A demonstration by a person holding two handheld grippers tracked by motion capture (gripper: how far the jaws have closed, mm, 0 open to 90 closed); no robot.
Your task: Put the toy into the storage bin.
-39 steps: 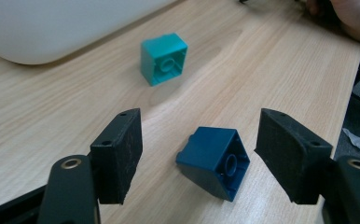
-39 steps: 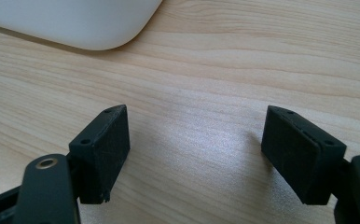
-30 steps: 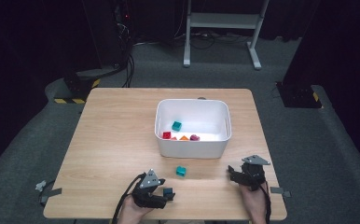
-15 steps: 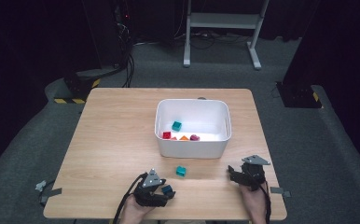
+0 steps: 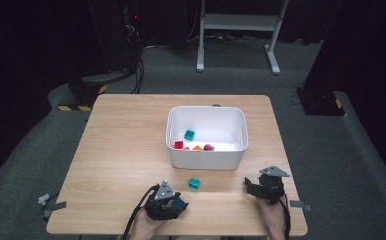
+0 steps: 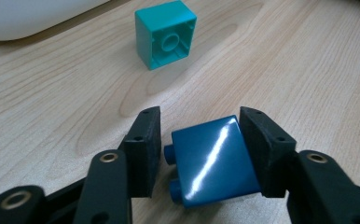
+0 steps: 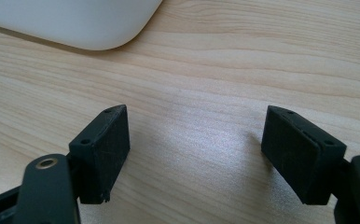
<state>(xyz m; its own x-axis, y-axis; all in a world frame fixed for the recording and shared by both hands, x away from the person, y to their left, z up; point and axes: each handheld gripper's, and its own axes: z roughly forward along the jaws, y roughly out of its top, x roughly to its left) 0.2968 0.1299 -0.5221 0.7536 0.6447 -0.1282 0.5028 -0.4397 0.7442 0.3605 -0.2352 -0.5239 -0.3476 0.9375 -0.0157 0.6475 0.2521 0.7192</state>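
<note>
- Jaws of my left gripper (image 6: 197, 154) stand to either side of the dark blue brick (image 6: 213, 161) and have just been closing on it; the right pad (image 6: 262, 149) touches the brick's side, while a thin gap is left between the left pad and the brick's studs, so the pinch is not complete
- Brick lies on its side on the table (image 6: 308, 70), studs turned toward my left pad; seen from above it sits at the tip of that gripper (image 5: 173, 204)
- Just ahead of those jaws, a teal brick (image 6: 165, 33) lies on the wood with its hollow underside facing me
- Beyond the teal brick stands the white bin (image 5: 206, 155); inside it lie a teal block (image 5: 189, 134), a red one (image 5: 179, 145), an orange one (image 5: 197, 148) and a magenta one (image 5: 208, 147)
- My right gripper (image 7: 194, 154) is spread wide over bare wood with nothing between its pads; a corner of the bin shows ahead and to its left
</note>
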